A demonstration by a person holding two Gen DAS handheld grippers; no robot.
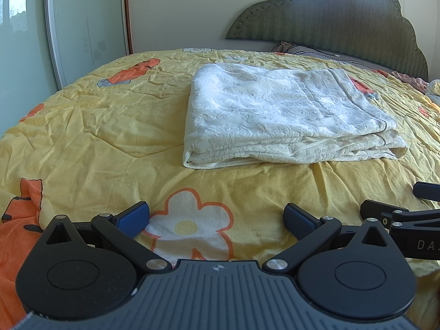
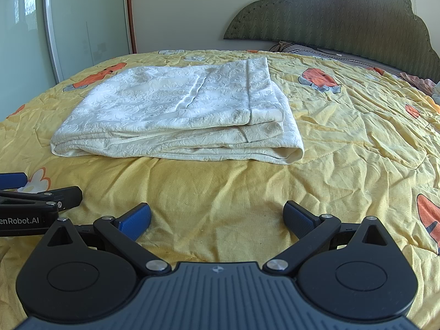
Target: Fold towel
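A cream-white embossed towel (image 1: 277, 115) lies folded into a thick rectangle on the yellow bedspread, its layered edges facing me. The right wrist view shows the same towel (image 2: 178, 115) with a folded flap along its right side. My left gripper (image 1: 217, 217) hovers low over the bedspread, short of the towel's near edge, open with nothing between its blue pads (image 1: 134, 217). My right gripper (image 2: 217, 216) is likewise open and empty, short of the towel. Each gripper shows at the edge of the other's view: the right gripper (image 1: 398, 214) and the left gripper (image 2: 35, 200).
The wrinkled yellow bedspread (image 1: 96, 137) with orange prints covers the bed. A dark green scalloped headboard (image 1: 343, 19) and pillows (image 1: 310, 51) stand at the back right. A glass sliding wardrobe door (image 1: 82, 22) stands at the left.
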